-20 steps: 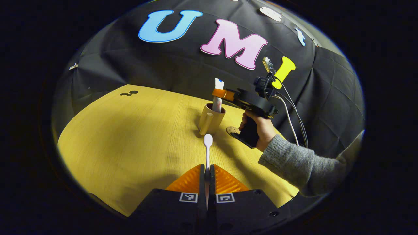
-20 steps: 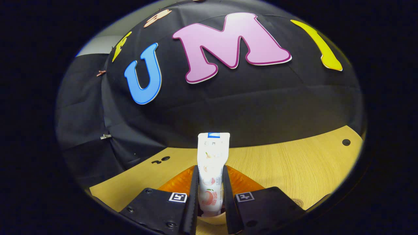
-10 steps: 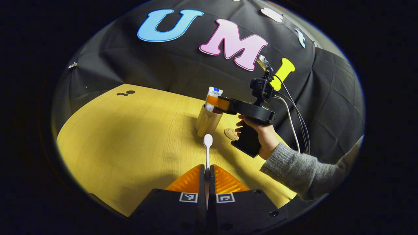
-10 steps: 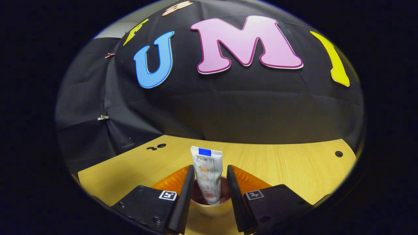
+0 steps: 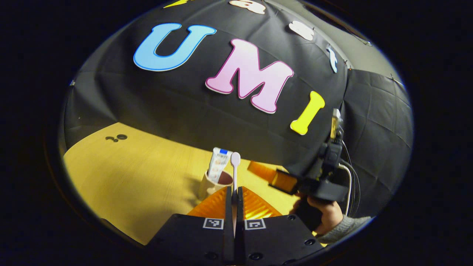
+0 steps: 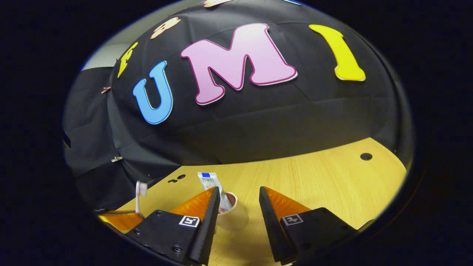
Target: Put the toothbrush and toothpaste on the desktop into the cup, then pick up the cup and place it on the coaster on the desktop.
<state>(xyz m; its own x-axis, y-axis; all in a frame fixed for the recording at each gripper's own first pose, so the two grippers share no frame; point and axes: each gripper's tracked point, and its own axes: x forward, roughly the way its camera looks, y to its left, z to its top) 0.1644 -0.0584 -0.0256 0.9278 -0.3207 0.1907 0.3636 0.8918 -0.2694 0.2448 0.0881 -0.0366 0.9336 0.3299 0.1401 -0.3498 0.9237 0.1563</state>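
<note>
Step in hand: toothbrush (image 5: 235,166) into cup (image 5: 212,183). Toothpaste (image 5: 218,168) already stood in cup, leaning; cup sat mid-counter (image 5: 147,184), toward far edge. Left tool (image 5: 234,195) clenched on toothbrush handle, head up, just short of cup. Right tool (image 6: 236,207) released, spread, holding nothing. Next move called for carrying brush over rim, lowering beside tube, letting go. Against earlier frames: right tool had let toothpaste go and backed off; left tool had closed in on cup.

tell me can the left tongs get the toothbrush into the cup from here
Probably yes: the left tongs grip the toothbrush upright near the cup, whose mouth beside the toothpaste looks open; the right tongs stand clear.
</note>
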